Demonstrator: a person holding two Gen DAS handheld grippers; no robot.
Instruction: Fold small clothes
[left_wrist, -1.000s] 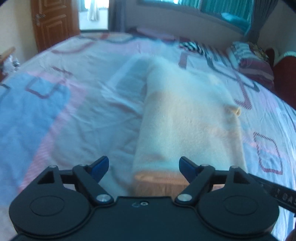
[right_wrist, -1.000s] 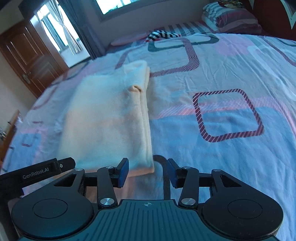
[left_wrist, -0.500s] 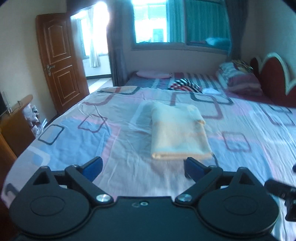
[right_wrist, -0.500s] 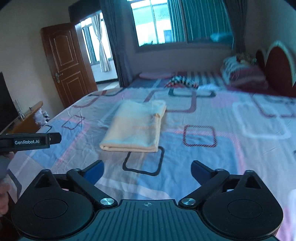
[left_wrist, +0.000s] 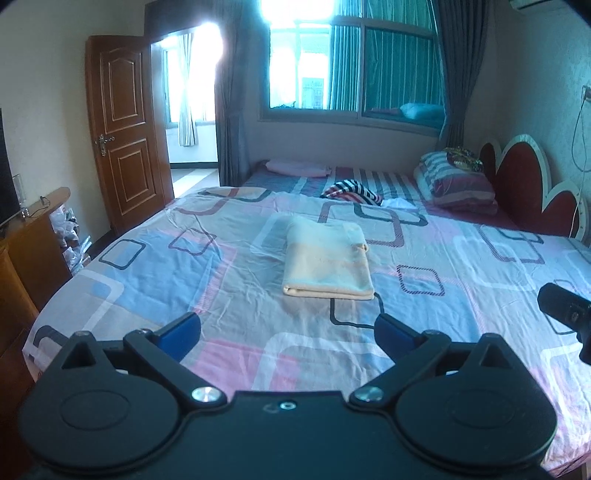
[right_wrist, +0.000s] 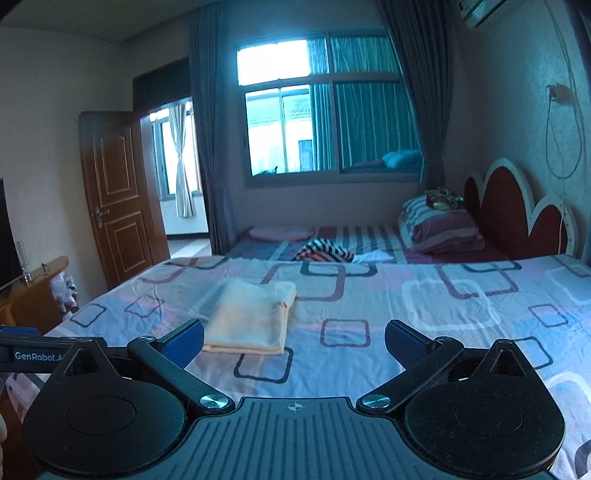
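Lying folded flat on the bedsheet (left_wrist: 229, 310), the cream garment (left_wrist: 327, 267) sits beyond both grippers' spread, empty fingers.

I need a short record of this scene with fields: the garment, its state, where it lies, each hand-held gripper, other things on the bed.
garment: pale yellow cloth
state: folded into a flat rectangle
place: on the patterned bedsheet, near the middle of the bed
left hand-held gripper: jaws opening, nothing between them, away from the cloth
right hand-held gripper: open, empty
other things: striped cloth, pillows by the headboard
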